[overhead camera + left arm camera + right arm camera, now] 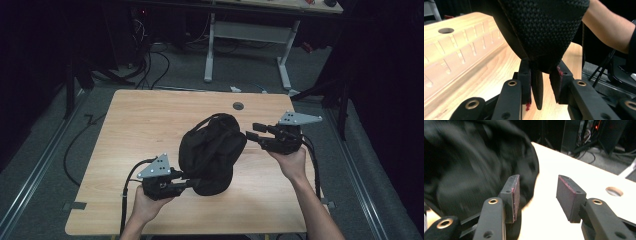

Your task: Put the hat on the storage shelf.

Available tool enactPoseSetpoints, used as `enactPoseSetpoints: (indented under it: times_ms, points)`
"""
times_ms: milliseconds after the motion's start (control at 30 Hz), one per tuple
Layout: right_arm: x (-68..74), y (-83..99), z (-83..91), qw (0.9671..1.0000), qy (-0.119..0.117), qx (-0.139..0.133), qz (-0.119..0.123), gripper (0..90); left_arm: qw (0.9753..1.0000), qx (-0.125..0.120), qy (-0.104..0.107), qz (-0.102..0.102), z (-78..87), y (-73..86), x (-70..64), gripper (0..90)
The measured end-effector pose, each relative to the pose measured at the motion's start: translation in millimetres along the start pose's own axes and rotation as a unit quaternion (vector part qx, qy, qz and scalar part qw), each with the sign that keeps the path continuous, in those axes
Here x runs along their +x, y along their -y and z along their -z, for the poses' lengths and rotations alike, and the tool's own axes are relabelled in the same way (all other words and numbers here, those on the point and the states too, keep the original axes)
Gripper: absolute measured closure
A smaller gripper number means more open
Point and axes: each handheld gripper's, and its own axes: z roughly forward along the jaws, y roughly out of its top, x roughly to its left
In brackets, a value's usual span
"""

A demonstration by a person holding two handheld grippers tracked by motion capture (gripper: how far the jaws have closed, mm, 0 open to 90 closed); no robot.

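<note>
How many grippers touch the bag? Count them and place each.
1. The left gripper pinches the bag at its near, lower edge. The right gripper is open beside the bag's far right side; no contact is visible there.

Black bag (210, 152) with a woven mesh texture, on a light wood-grain table (140, 130). Both grippers, left (186, 184) and right (252, 131), are black with grey three-cornered plates, brass-coloured rivets and reddish traces on the dark pads (567, 195). Floor (45, 150) is grey.
</note>
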Motion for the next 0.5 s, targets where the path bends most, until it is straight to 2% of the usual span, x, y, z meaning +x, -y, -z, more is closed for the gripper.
enactPoseSetpoints:
  times_ms: [67, 133, 233, 500]
  points:
    - [-1.1, 4.0, 0.5, 0.9999, 0.008, 0.013, -0.002, 53.6, 1.0000, -0.009, -0.003, -0.001, 1.1, -3.4, -0.2, 72.7]
    - [-0.9, 8.5, 2.2, 0.9998, 0.017, 0.011, -0.001, 53.7, 0.9999, -0.015, -0.006, -0.002, 2.0, -5.2, -0.2, 72.7]
    - [-0.7, 17.0, 2.7, 0.9993, 0.025, 0.025, -0.006, 53.0, 0.9996, -0.026, -0.009, -0.003, 3.8, -7.5, -1.4, 72.8]
    - [0.3, 51.8, -2.2, 0.9969, 0.041, 0.063, -0.024, 51.4, 0.9985, -0.050, -0.023, -0.008, 8.0, -14.7, -1.0, 72.9]
